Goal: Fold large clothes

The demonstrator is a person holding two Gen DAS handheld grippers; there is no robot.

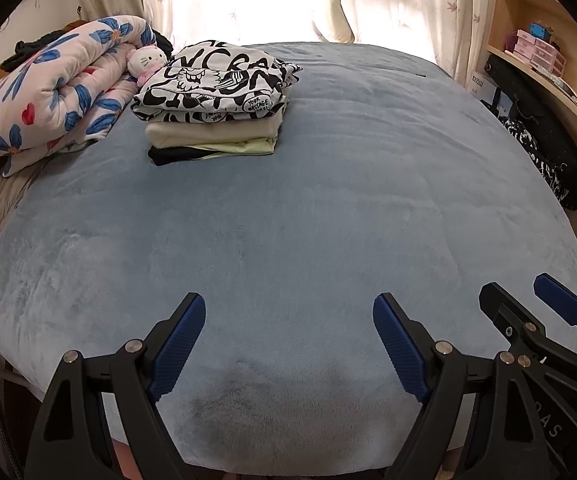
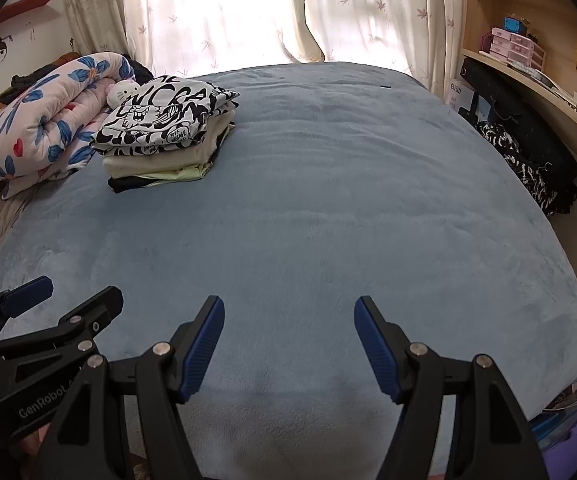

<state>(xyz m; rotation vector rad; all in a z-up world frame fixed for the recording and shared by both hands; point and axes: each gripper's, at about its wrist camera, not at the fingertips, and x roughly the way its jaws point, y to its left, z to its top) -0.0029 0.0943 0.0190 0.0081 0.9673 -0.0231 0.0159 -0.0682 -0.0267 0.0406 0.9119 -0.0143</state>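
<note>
A stack of folded clothes (image 1: 212, 108) lies at the far left of the blue bed (image 1: 308, 208), topped by a black-and-white printed garment (image 1: 216, 76). It also shows in the right wrist view (image 2: 164, 136). My left gripper (image 1: 288, 312) is open and empty above the bed's near edge. My right gripper (image 2: 288, 316) is open and empty beside it. Each gripper shows at the edge of the other's view: the right gripper (image 1: 528, 300) and the left gripper (image 2: 72, 292). Dark patterned clothes (image 1: 544, 156) hang off the right side of the bed.
A rolled floral quilt (image 1: 52, 88) with a white plush cat (image 1: 146, 60) lies at the far left. Curtains (image 1: 388, 0) cover the window behind the bed. A wooden shelf (image 1: 548, 52) with small boxes stands at the right.
</note>
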